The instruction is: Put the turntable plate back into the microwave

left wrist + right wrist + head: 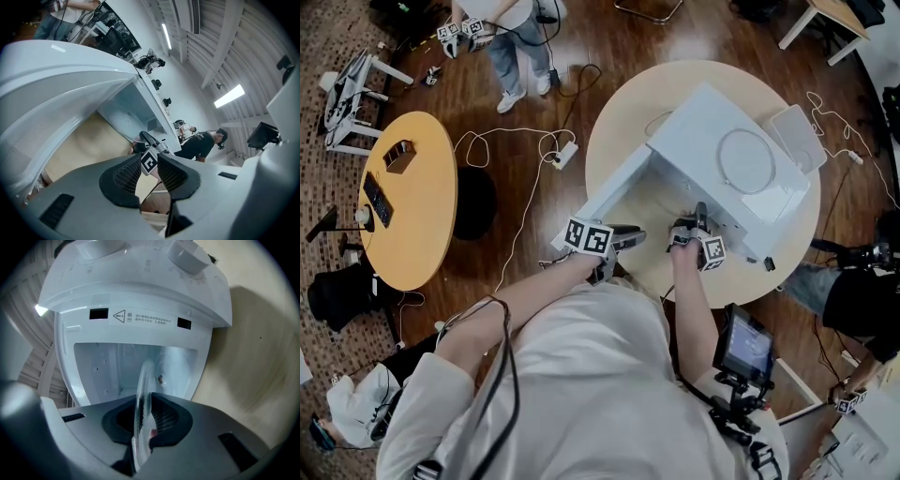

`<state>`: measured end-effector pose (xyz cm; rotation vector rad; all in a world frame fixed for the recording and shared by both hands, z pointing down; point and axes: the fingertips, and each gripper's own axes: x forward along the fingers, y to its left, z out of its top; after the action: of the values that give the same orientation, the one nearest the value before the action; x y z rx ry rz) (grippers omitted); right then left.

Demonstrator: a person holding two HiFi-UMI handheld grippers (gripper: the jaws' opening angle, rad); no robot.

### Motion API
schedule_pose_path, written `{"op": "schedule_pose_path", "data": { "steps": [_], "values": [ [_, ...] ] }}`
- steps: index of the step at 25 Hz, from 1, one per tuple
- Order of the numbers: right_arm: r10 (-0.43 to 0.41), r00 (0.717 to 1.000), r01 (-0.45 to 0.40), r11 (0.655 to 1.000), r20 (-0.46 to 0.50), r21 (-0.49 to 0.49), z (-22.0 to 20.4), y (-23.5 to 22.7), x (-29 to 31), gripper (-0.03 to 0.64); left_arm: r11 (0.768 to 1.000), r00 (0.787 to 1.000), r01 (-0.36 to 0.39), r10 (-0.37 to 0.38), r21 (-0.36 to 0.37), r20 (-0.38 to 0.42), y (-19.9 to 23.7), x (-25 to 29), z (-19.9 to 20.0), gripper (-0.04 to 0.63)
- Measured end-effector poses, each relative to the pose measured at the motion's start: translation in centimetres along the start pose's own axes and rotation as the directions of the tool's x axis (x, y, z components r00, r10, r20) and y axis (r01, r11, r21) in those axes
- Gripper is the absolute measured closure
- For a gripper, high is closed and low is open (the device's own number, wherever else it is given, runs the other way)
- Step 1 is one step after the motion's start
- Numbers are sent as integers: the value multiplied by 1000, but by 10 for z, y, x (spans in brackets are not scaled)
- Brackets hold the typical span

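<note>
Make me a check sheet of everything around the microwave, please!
Surface: round pale table, bare around the microwave.
Job's things: white microwave with its door swung open; glass turntable plate held edge-on in front of the open cavity, not yet laid down.
Clutter: flat white slab beside the microwave; small dark item near the table edge.
Grippers: right gripper shut on the plate's rim; left gripper has its jaws apart with nothing between them, near the door.
Cables: white cable on the floor to a power strip.
Surroundings: wooden floor, yellow oval table, standing person.
</note>
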<state>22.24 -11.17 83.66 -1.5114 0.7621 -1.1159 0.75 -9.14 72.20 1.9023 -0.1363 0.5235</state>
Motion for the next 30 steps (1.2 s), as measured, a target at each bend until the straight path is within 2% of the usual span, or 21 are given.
{"op": "schedule_pose_path", "data": {
  "steps": [15,30],
  "values": [
    [-3,999,2,1000,38,14,9,-1,20,586,1000,1000,-20,20,-9,4,4,3,8,499],
    [4,994,-10,999,110,53,22,-7,37,586,999,999,-40,40,17,29,0,38,44,499]
  ]
}}
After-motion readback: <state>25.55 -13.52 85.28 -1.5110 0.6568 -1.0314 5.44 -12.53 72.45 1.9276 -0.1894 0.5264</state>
